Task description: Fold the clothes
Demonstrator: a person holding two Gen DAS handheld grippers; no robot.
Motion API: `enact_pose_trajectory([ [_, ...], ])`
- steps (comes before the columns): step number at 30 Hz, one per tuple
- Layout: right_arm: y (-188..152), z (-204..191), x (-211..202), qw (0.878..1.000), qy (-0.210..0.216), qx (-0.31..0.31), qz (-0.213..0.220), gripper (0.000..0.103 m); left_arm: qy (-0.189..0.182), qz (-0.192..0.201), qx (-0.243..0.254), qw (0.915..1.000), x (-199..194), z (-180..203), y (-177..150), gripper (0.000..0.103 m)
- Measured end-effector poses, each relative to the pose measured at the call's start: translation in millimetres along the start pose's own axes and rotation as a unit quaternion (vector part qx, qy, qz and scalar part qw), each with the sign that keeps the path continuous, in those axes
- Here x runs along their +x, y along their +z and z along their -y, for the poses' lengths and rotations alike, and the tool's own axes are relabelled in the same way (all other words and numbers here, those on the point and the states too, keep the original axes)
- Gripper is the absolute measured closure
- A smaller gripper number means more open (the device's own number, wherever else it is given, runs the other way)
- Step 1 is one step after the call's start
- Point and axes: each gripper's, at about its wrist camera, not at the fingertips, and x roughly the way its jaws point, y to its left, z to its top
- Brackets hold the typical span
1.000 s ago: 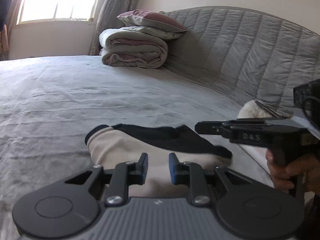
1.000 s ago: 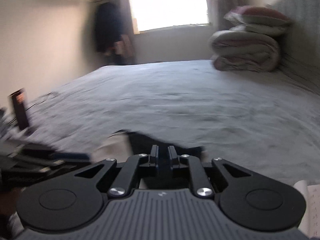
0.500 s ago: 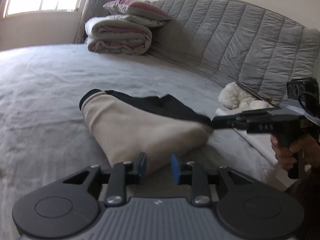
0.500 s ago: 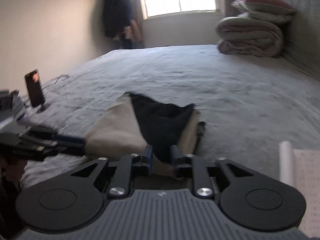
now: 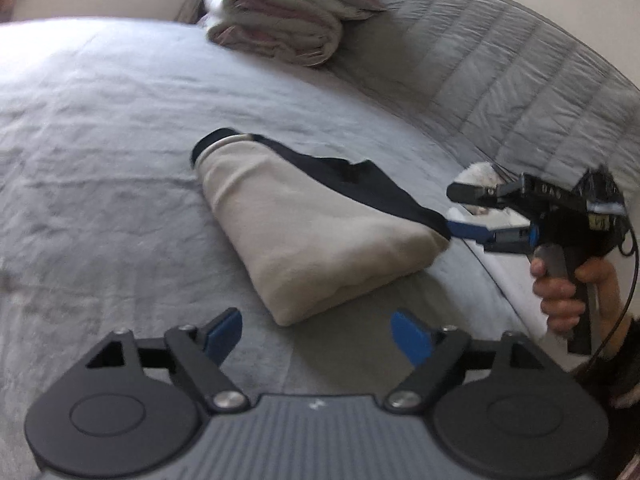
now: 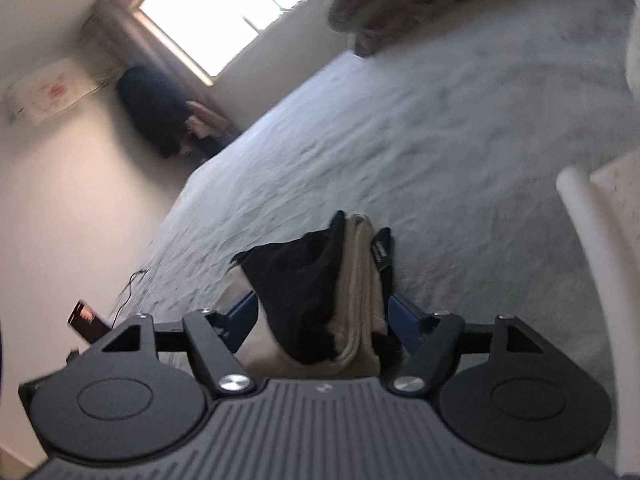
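A folded beige and black garment (image 5: 312, 240) lies on the grey bed (image 5: 100, 160). My left gripper (image 5: 316, 322) sits just short of the garment's near corner, its jaws opening wide with nothing between them. My right gripper (image 5: 460, 212), held by a hand (image 5: 560, 292), is at the garment's right corner with its fingers apart. In the right wrist view the garment's folded edge (image 6: 352, 300) lies between the opening jaws of the right gripper (image 6: 324, 312); the blue pads (image 6: 242, 316) do not press on it.
A folded duvet with a pillow (image 5: 276, 28) rests against the quilted grey headboard (image 5: 520, 92). A white plush toy (image 5: 480, 172) lies by the bed's right edge. White paper (image 6: 600, 240) lies to the right, and a phone on a stand (image 6: 86, 316) to the left.
Both grippers went from nearly shut to wide apart. The garment was let down and now lies folded on the bed. The right wrist view has rolled, and the left gripper drew back.
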Motion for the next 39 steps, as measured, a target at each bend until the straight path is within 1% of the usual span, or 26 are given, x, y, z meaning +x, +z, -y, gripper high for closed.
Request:
enact_pose_trajectory([
  [2, 3, 3, 9, 0.999, -0.016, 0.030, -0.001, 0.027, -0.001, -0.008, -0.030, 0.9995, 1, -7, 5, 0.012],
  [4, 5, 6, 17, 0.998, -0.020, 0.067, -0.007, 0.027, -0.006, -0.018, -0.061, 0.9979, 3, -14, 9, 0.009],
  [7, 7, 5, 22, 0.995, -0.024, 0.099, -0.020, 0.027, 0.012, -0.031, -0.091, 0.9953, 11, -16, 16, 0.007],
  [12, 10, -6, 27, 0.993, -0.058, 0.090, -0.040, 0.026, 0.055, -0.052, -0.116, 0.9904, 22, -12, 29, 0.007],
  [15, 7, -14, 29, 0.992, -0.084, 0.081, -0.056, 0.026, 0.068, -0.062, -0.124, 0.9880, 27, -8, 35, 0.007],
  [20, -1, -24, 29, 0.989, -0.102, 0.072, -0.077, 0.024, 0.086, -0.084, -0.131, 0.9841, 34, -5, 45, 0.007],
  [23, 0, -26, 34, 0.988, -0.113, 0.068, -0.076, 0.024, 0.083, -0.085, -0.144, 0.9824, 37, -8, 48, 0.007],
  [31, 4, -15, 42, 0.981, -0.122, 0.134, -0.071, 0.023, 0.072, -0.074, -0.189, 0.9765, 50, -17, 53, 0.007],
  [36, 6, -13, 44, 0.979, -0.128, 0.148, -0.063, 0.023, 0.054, -0.054, -0.234, 0.9693, 54, -29, 55, 0.008],
  [39, 6, -11, 45, 0.976, -0.127, 0.167, -0.055, 0.023, 0.042, -0.037, -0.257, 0.9647, 54, -36, 55, 0.009],
])
